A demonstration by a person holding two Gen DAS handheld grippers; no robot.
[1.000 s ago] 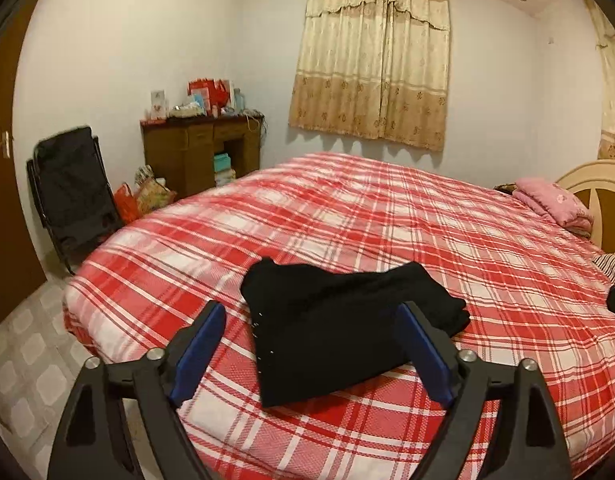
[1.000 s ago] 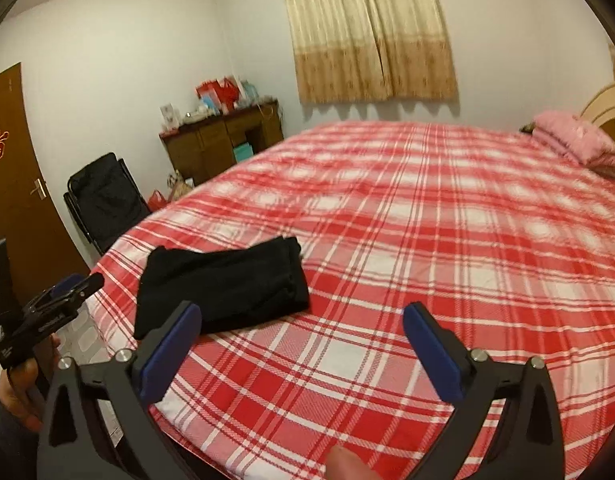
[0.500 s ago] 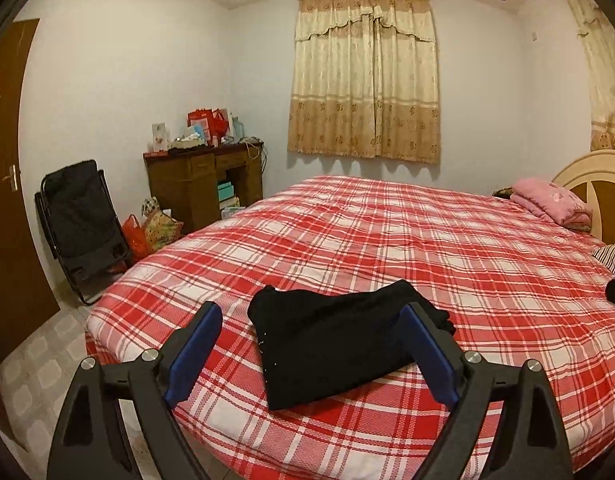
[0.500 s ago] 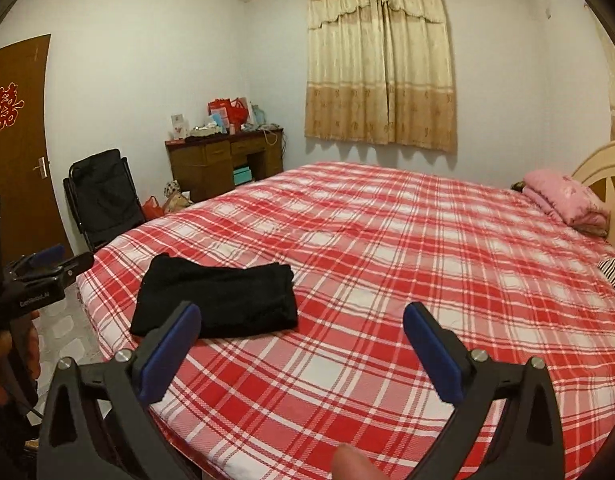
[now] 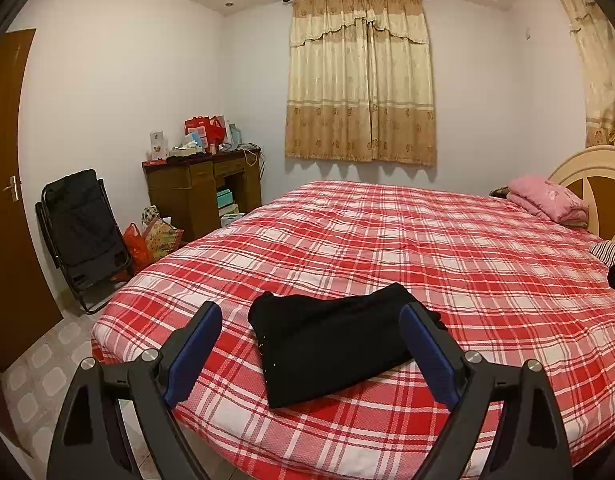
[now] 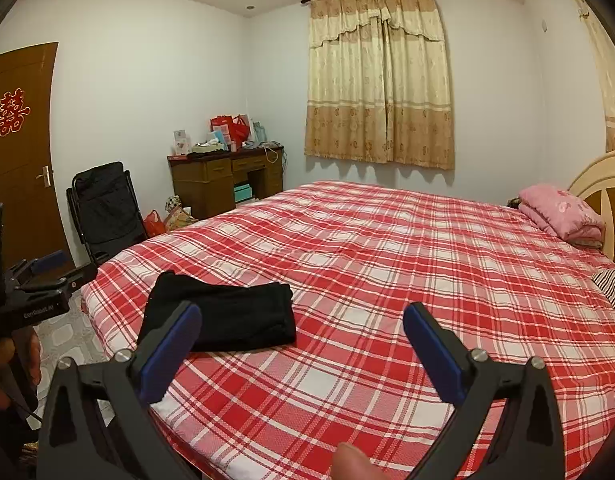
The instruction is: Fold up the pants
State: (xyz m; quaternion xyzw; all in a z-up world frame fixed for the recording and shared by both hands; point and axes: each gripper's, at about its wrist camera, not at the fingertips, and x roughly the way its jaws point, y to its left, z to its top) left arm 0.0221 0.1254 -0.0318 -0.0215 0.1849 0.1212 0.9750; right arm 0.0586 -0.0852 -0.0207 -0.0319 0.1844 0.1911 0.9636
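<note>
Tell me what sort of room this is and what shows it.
A home bedroom. A large bed with a red plaid cover fills most of it, with a headboard and pink bedding at one end. A curtained window and a cluttered wooden desk stand along the far wall.

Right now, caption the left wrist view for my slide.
Open left gripper above folded black pants near the edge of a red plaid bed.

Wide bare plaid bed (image 6: pixel 387 264) — only folded pants (image 6: pixel 227 316), pink blanket (image 6: pixel 563 212)
</note>
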